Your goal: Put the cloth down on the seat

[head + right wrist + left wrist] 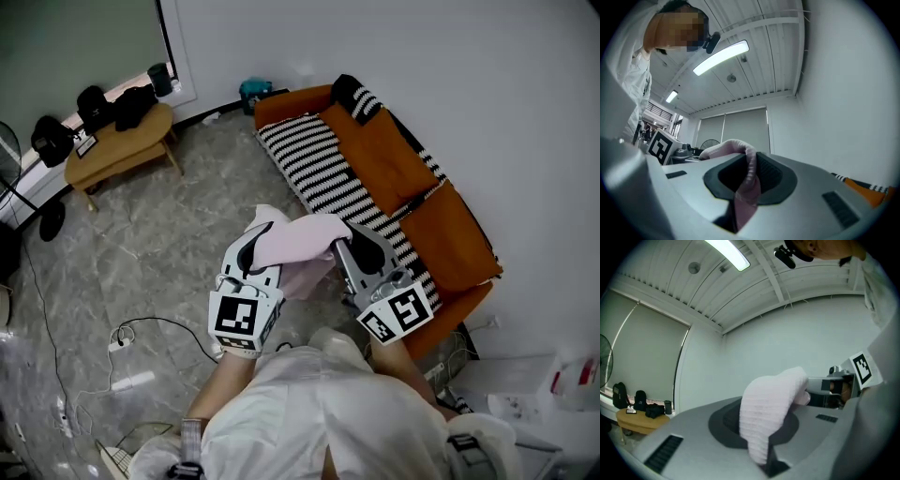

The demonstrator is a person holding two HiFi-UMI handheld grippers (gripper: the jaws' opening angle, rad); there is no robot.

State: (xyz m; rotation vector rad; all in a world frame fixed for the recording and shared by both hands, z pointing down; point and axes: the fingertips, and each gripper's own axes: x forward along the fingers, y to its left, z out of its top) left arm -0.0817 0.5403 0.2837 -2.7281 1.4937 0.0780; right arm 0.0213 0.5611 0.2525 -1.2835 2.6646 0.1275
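Observation:
A pale pink cloth [302,242] hangs stretched between my two grippers, above the floor in front of the sofa. My left gripper [255,236] is shut on its left end, where the cloth [771,408] bunches out of the closed jaws. My right gripper [352,234] pinches the other end, and the cloth [748,180] runs as a thin fold through its jaw slot. The orange sofa [417,183] stands just beyond, its seat covered with a black-and-white striped throw [314,169]. In each gripper view the other gripper shows across the cloth: the right gripper [834,390] and the left gripper [670,149].
A low wooden table [117,141] with black bags and a cup stands at the far left by the window. Cables and a white power strip [131,380] lie on the marble floor to my left. A teal object [253,92] sits by the sofa's far end.

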